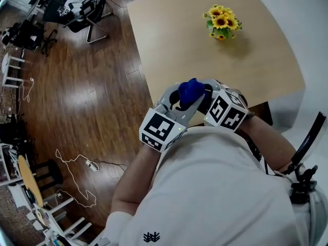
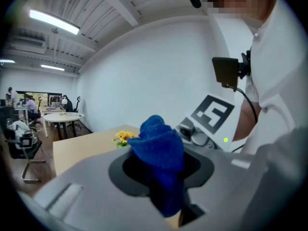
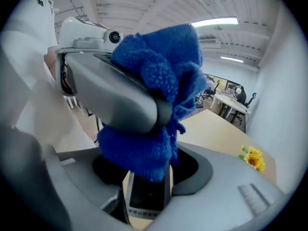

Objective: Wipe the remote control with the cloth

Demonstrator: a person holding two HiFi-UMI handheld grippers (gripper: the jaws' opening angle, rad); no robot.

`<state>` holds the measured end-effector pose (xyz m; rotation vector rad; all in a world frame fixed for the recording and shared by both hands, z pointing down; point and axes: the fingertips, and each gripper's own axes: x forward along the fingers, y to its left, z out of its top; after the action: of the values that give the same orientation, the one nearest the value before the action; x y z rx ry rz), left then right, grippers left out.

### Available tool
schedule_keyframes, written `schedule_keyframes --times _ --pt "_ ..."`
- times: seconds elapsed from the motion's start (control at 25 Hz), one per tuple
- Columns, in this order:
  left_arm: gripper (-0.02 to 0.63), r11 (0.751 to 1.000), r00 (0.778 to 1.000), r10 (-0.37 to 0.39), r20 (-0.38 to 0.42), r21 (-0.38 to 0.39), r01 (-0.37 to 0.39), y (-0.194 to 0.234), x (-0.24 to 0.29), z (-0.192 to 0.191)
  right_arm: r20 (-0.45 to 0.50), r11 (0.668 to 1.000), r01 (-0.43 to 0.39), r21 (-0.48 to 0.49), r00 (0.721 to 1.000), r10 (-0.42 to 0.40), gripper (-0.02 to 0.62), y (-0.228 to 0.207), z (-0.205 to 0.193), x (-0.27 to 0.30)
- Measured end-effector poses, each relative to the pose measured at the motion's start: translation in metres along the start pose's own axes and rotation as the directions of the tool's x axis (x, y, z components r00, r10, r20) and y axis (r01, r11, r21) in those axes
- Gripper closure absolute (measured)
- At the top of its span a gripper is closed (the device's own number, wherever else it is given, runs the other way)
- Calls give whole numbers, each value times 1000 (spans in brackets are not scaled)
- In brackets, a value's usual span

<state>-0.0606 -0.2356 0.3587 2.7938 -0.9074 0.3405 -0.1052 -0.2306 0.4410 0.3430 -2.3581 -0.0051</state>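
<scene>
Your left gripper point(image 1: 180, 105) is clamped on the fluffy blue cloth point(image 1: 191, 89). Your right gripper point(image 1: 209, 98) is closed tight on the slim black remote control point(image 3: 146, 192), holding it above the pale wooden table point(image 1: 174, 35), presumably so the cloth can rub its free end.

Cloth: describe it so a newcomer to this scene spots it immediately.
Over the near edge of the light wooden table, the left tongs and right tongs meet. The cloth is bunched in the left tongs: fuzzy and bright blue, unlike the grey tongs and yellow flowers.
</scene>
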Motion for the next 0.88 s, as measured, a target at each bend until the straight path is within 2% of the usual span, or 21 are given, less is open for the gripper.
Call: schedule_keyframes --times 0.44,0.6,0.72,0.88 --pt "460 988 988 152 2 -39 -152 58 -49 -8 -23 999 17 36 1000 -16 376 0 -13 -5" --pt "460 982 983 185 5 -47 -185 71 -59 -8 -38 999 21 41 999 -20 376 -3 -17 -7" --pt "460 981 983 183 28 -62 -181 69 -62 -1 -49 999 22 42 999 -20 376 -4 -20 -6" --pt "460 993 993 98 67 -78 -93 37 -49 17 -47 999 15 28 999 -13 376 0 -14 -4"
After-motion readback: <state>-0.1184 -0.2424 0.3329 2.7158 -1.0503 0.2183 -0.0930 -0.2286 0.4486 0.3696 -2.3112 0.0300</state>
